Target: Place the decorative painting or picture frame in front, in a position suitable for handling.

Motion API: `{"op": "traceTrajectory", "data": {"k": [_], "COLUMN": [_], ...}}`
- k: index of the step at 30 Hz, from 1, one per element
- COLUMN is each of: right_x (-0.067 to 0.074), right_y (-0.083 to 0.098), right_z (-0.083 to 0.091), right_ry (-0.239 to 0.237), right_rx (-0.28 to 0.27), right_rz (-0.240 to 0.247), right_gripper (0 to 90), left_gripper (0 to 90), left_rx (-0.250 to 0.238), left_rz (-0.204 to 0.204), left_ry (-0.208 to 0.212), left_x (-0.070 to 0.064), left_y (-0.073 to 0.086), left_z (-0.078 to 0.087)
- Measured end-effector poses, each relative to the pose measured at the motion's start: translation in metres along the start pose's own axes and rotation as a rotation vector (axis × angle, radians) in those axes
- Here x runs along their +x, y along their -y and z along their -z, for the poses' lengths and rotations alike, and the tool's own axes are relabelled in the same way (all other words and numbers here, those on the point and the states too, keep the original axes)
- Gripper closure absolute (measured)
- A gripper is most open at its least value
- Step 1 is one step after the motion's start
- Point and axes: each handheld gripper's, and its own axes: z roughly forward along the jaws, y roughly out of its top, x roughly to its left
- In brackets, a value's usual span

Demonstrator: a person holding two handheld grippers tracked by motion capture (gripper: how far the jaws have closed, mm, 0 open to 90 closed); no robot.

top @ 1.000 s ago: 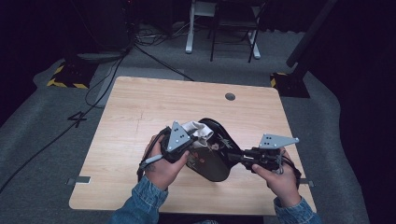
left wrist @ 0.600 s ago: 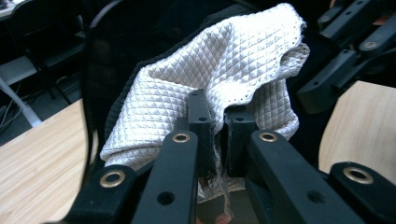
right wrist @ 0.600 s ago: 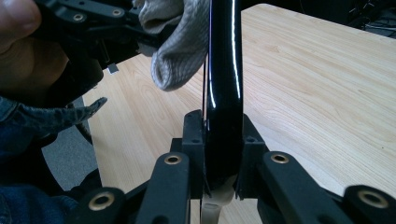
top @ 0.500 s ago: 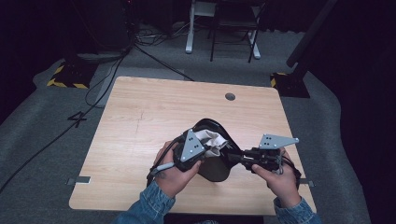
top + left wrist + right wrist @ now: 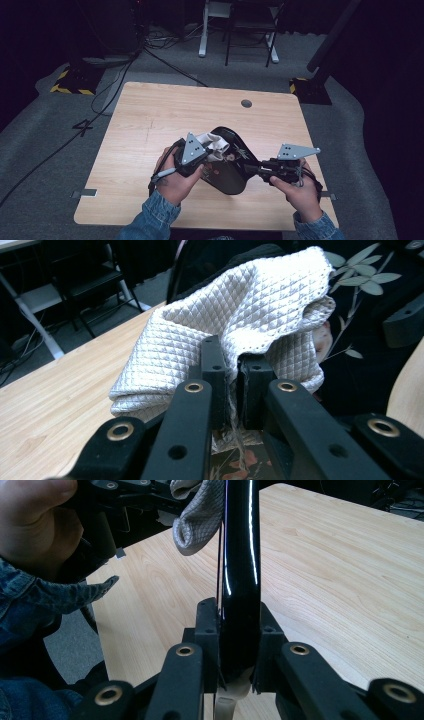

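A glossy black dish with a leaf and flower pattern is held tilted above the table. My right gripper is shut on its rim; in the right gripper view the dish stands edge-on between the jaws of that gripper. My left gripper is shut on a white quilted cloth, pressed against the dish's upper left face. In the left gripper view the bunched cloth lies between the jaws of that gripper, with the patterned dish behind it.
The light wooden table has a round cable hole near its far edge. Chair and desk legs and cables are on the grey floor beyond. The left hand and denim sleeve sit close to the dish.
The left gripper with the cloth slid right across the dish, then back a little to the left. The right hand and the dish's rim stayed where they were.
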Motion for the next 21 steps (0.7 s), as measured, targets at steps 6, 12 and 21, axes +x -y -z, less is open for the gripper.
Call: {"op": "traceTrajectory", "data": {"k": [6,12,21], "right_x": [0.000,0.000,0.000], "right_y": [0.000,0.000,0.000], "right_z": [0.000,0.000,0.000], "right_ry": [-0.001,0.000,-0.002], "right_rx": [0.001,0.001,0.002], "right_rz": [0.001,-0.002,-0.007], "right_gripper": [78.8,78.8,78.8], "left_gripper": [84.6,84.6,84.5], "left_rx": [0.000,0.009,0.035], "left_rz": [-0.001,-0.023,-0.035], "left_ry": [0.014,0.076,0.053], "left_x": [-0.003,-0.019,-0.018], "left_y": [0.000,-0.002,0.003], "left_z": [-0.001,-0.007,-0.008]}}
